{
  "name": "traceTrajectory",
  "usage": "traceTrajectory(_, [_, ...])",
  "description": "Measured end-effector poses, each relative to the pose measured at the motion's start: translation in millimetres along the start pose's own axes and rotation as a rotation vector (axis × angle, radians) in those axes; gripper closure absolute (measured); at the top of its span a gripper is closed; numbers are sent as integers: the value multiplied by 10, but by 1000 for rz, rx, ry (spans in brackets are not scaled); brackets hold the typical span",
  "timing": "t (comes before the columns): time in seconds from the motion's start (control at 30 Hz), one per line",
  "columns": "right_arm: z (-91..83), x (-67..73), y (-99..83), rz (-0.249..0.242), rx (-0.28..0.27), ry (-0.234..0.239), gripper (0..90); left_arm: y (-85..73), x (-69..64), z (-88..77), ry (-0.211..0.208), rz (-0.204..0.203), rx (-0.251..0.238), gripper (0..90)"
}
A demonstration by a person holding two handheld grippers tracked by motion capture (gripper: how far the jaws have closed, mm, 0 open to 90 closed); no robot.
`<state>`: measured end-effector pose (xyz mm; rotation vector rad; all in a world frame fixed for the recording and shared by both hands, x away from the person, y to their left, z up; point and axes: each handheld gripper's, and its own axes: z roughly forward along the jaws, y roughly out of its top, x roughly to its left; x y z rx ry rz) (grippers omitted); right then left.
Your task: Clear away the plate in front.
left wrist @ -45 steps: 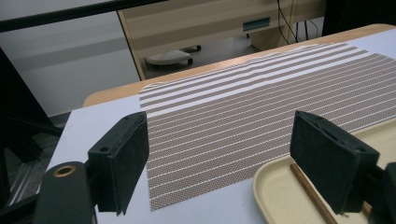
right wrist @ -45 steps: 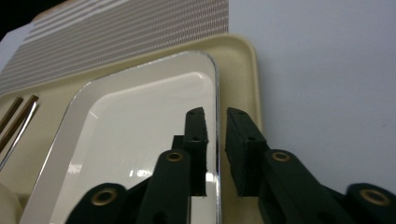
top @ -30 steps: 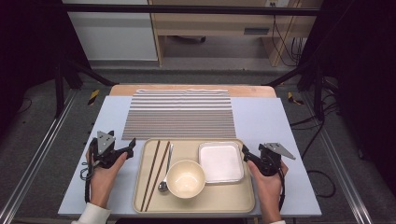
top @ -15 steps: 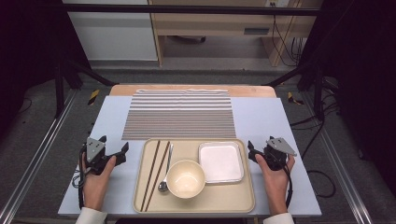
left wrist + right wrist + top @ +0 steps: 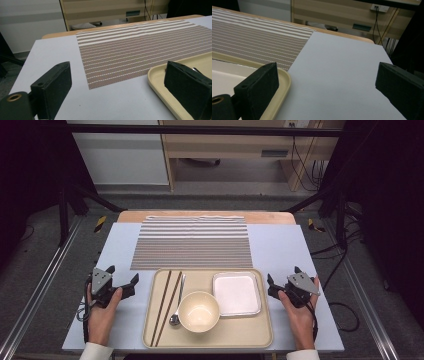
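Note:
A beige tray [image 5: 240,330] lies at the table's near edge. It holds a cream bowl [image 5: 198,310], a white square plate [image 5: 236,293], dark chopsticks [image 5: 167,302] and a spoon [image 5: 177,305]. My left gripper [image 5: 122,274] rests just left of the tray, held in a hand. Its jaws have just been opening and stand wide apart over bare table, nothing between them [image 5: 120,87]. My right gripper [image 5: 283,275] sits just right of the tray. Its jaws have also just been opening, with nothing between them [image 5: 329,85]. The tray rim [image 5: 283,75] passes under its left jaw.
A brown-and-white striped placemat [image 5: 192,242] lies beyond the tray on the pale blue table cover [image 5: 285,245]. The tray's corner [image 5: 160,75] shows beside the left gripper's right jaw. Dark frame posts and cables stand off the table's sides.
Both pairs of jaws stand wider than a second ago. The hands have hardly shifted beside the tray.

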<state>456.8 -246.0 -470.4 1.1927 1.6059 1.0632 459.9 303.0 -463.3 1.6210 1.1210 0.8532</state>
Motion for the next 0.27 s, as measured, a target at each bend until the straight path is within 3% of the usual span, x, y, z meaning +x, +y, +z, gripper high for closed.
traceTrajectory(0.27, [-1,109,-10,-49,-25,-15,54,7,-10,9,-16,7,-9,36])
